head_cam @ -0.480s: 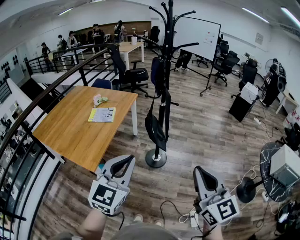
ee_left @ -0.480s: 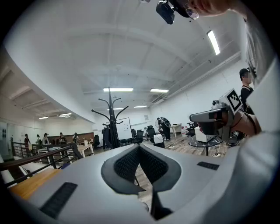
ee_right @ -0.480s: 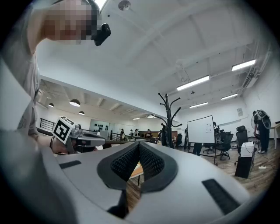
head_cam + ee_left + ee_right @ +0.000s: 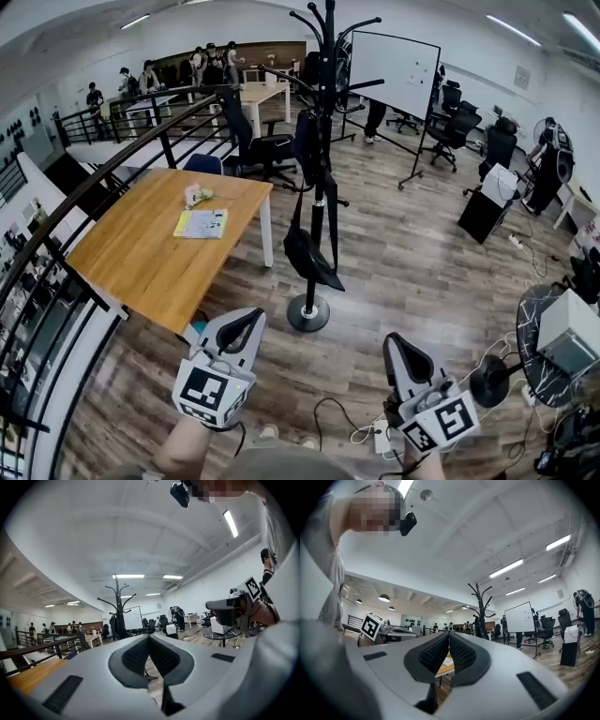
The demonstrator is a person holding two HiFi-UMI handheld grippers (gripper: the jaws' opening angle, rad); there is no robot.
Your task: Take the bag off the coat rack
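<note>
Rack (image 4: 326, 66) shifted left; head view alone shows low bag (image 4: 307, 255); left gripper (image 4: 251, 319), right gripper (image 4: 394, 342) jaws together.

This is a large open-plan office with a grey-brown wood-plank floor (image 4: 403, 253) and long white ceiling strip lights (image 4: 579, 31) on a white ceiling. A rectangular light-wood desk with white legs (image 4: 155, 253) stands beside a curved black metal railing (image 4: 103, 176), with black wheeled swivel office chairs (image 4: 264, 147) near it and more along the right wall. A white whiteboard on a black wheeled stand (image 4: 394, 70), a tall black metal coat rack (image 4: 324, 178) and a group of people standing by further pale desks at the back (image 4: 208, 64) show it too.
</note>
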